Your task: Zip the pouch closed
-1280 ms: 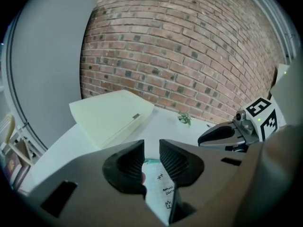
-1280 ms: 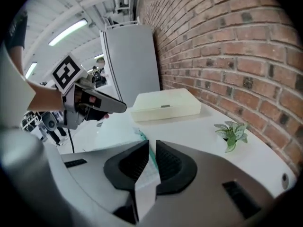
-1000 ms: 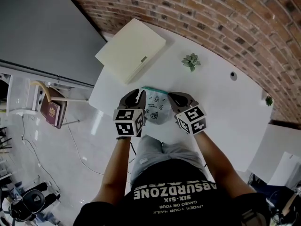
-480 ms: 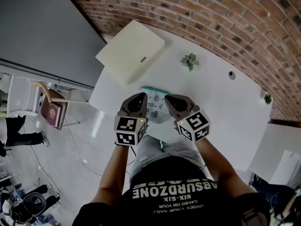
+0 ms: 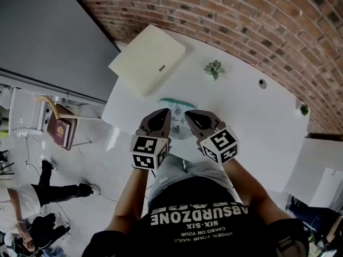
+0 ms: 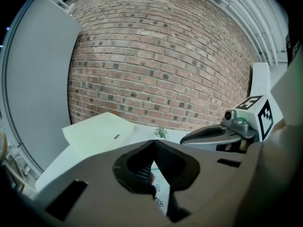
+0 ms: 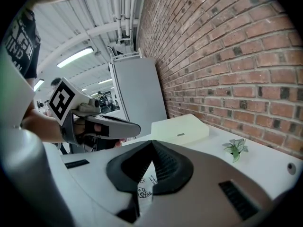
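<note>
The white surface (image 5: 252, 116) holds the pouch (image 5: 178, 123), which lies near the person's edge, just below and between the two grippers. The pouch looks soft, light and floppy. I think it will slide unless one end is held by the green zip edge (image 5: 174, 101). The left gripper (image 6: 152, 143) has just been closing and is now closed tight, with nothing pinched. The right gripper (image 7: 152, 143) is closed and empty too.

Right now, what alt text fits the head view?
Seen from above, a person holds shut left tongs, just closed, and shut right tongs at either side of a white printed pouch over a white table. A cream box and small plant lie beyond, by a brick wall.
</note>
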`<control>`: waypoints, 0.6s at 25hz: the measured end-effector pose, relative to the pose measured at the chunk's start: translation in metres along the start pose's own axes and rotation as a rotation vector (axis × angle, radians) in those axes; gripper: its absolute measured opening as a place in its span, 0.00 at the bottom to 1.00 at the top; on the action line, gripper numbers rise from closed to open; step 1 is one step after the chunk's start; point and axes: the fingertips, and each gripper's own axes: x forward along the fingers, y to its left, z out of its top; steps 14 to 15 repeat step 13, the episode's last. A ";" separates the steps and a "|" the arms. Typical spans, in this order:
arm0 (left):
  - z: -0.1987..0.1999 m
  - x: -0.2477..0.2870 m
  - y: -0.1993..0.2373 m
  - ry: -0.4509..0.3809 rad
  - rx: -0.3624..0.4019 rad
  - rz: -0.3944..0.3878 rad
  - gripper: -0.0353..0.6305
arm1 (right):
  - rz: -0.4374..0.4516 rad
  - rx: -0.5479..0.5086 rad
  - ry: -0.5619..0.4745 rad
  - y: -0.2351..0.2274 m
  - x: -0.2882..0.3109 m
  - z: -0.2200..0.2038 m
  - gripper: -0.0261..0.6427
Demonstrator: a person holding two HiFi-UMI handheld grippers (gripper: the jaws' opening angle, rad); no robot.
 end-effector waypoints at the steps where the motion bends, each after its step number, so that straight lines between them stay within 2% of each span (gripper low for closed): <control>1: 0.000 -0.001 -0.001 -0.001 -0.007 -0.005 0.06 | 0.002 0.000 0.001 0.001 0.000 0.000 0.04; 15: -0.004 -0.006 -0.003 -0.004 -0.022 -0.025 0.06 | 0.011 0.006 0.002 0.009 -0.001 -0.001 0.04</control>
